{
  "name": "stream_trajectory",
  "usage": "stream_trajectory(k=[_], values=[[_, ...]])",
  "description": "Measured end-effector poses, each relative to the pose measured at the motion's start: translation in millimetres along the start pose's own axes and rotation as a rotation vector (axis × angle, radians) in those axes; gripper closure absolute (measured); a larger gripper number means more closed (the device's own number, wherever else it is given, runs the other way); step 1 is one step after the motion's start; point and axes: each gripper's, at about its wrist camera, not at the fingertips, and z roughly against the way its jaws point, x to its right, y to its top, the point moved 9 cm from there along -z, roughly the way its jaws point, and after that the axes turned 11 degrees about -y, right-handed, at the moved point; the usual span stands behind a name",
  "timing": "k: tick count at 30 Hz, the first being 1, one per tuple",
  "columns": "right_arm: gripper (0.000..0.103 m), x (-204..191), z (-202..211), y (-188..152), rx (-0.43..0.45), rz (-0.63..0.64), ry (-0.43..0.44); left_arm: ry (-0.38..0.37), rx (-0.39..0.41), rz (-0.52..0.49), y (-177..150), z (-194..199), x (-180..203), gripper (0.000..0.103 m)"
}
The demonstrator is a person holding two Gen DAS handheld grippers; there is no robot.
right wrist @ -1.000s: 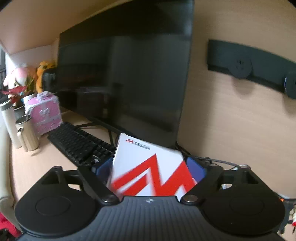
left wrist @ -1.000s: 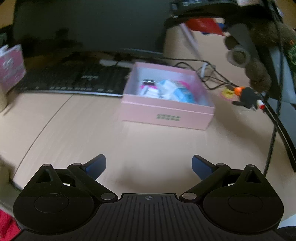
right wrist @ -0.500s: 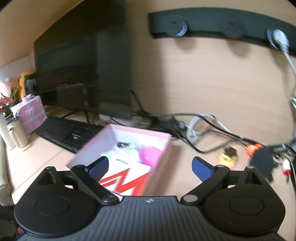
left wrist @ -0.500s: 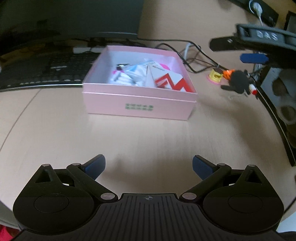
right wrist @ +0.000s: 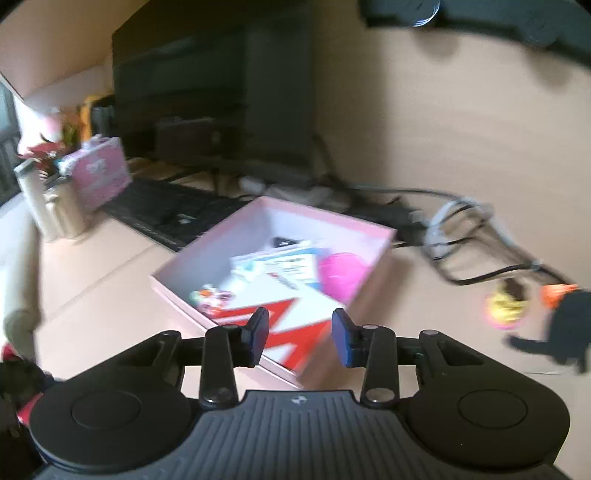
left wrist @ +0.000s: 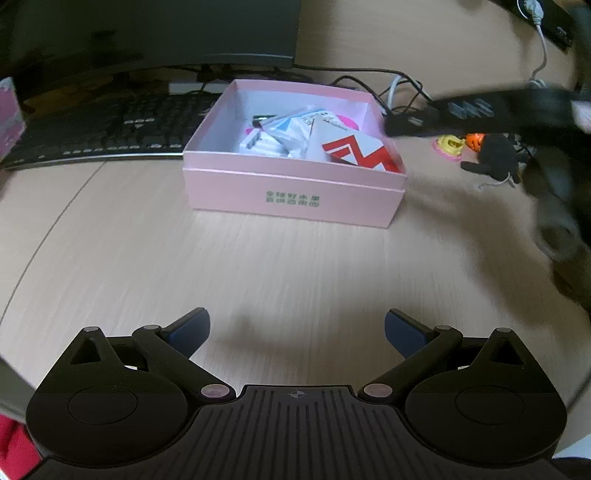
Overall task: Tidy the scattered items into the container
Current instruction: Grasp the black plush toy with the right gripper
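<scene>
The pink box (left wrist: 295, 199) stands open on the desk with several small packets inside. A white packet with red zigzag print (left wrist: 354, 151) leans in its right corner. My left gripper (left wrist: 297, 332) is open and empty over bare desk in front of the box. My right gripper (right wrist: 300, 338) hovers over the near corner of the pink box (right wrist: 207, 243); its jaws are closing with nothing between them, and the white and red packet (right wrist: 258, 295) lies loose below. A black toy with an orange part (right wrist: 569, 321) and a yellow-pink trinket (right wrist: 504, 306) lie right of the box.
A black keyboard (left wrist: 92, 125) and a dark monitor (left wrist: 147, 33) sit behind the box, with tangled cables (left wrist: 399, 88) at its back right. A blurred black shape (left wrist: 517, 107) crosses the right side. A pink case (right wrist: 98, 177) and metal tumblers (right wrist: 48, 206) stand far left.
The right gripper let go of the white and red packet, which now lies in the box, and its jaws have narrowed from wide apart. The left gripper moved closer to the box, still open.
</scene>
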Motion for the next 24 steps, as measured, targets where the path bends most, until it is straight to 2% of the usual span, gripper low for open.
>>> stream_trajectory(k=[3,5,7,11,14,15,16,17,18,19,21,24], values=[[0.066,-16.8,-32.2,2.6,-0.095,-0.058,0.123,0.033,-0.007,0.013,-6.8,8.6,-4.2,0.000],[0.066,-26.6,-61.7,-0.2,-0.171,-0.096,0.143,0.058,-0.006,0.028,-9.8,15.1,-7.9,0.000],[0.067,-33.6,-82.4,-0.7,-0.197,-0.111,0.139,0.077,0.000,0.044,-11.4,21.5,-10.9,0.000],[0.067,-41.0,-99.0,8.2,-0.161,-0.053,0.069,0.095,0.005,0.071,-15.0,26.3,-12.2,0.000],[0.066,-32.3,-81.1,13.4,-0.117,-0.089,0.094,0.094,0.015,0.082,-14.1,24.6,-9.7,0.000],[0.061,-23.0,-69.5,16.5,-0.085,-0.107,0.105,0.092,0.024,0.087,-12.2,23.2,-9.1,0.000],[0.051,-10.5,-55.8,19.2,-0.047,-0.128,0.100,0.090,0.037,0.088,-9.9,22.0,-7.8,0.000],[0.045,5.3,-42.8,21.0,-0.006,-0.148,0.078,0.089,0.055,0.087,-6.1,20.6,-5.7,0.000],[0.036,22.0,-32.6,22.4,0.034,-0.160,0.041,0.087,0.076,0.082,-1.5,18.9,-2.7,0.000],[0.032,44.1,-21.7,22.2,0.085,-0.168,-0.029,0.084,0.091,0.077,2.5,17.1,0.7,0.000],[0.030,91.0,-8.2,18.0,0.156,-0.168,-0.221,0.067,0.106,0.066,10.0,11.2,9.4,0.000],[0.015,164.3,-2.5,5.2,0.194,-0.188,-0.534,0.037,0.095,0.044,15.1,0.6,23.2,0.000]])
